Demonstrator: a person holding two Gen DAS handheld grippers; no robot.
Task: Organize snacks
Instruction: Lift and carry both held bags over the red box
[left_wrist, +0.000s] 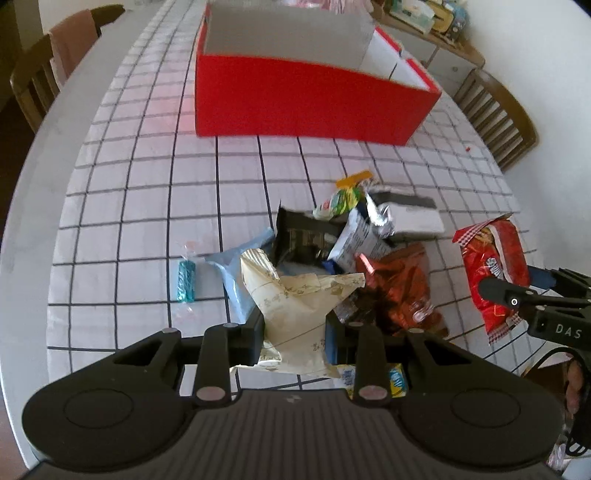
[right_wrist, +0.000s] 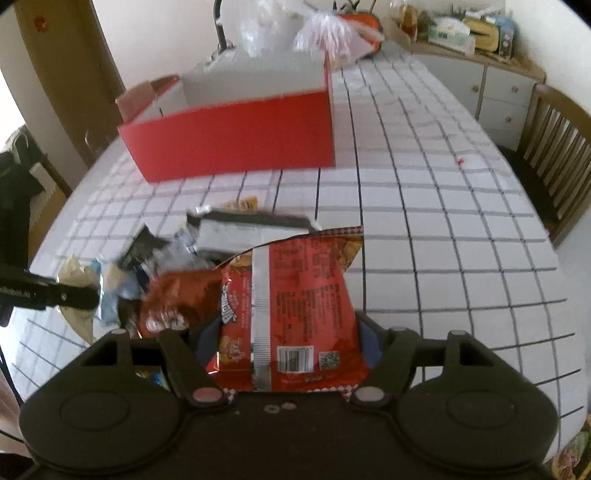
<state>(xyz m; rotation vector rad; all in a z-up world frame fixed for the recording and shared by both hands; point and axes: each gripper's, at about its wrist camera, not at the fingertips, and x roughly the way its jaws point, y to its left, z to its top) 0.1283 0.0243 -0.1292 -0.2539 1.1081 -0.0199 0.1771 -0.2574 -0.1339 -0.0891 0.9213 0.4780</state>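
Fingers (right_wrist: 364, 334) pinch red chip bag (right_wrist: 295, 302) from both sides.

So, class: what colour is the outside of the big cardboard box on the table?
Red box, seen best from the left wrist.

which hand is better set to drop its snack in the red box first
Right, probably. The right gripper holds the red chip bag facing the red box; the left gripper holds the cream packet over the pile.
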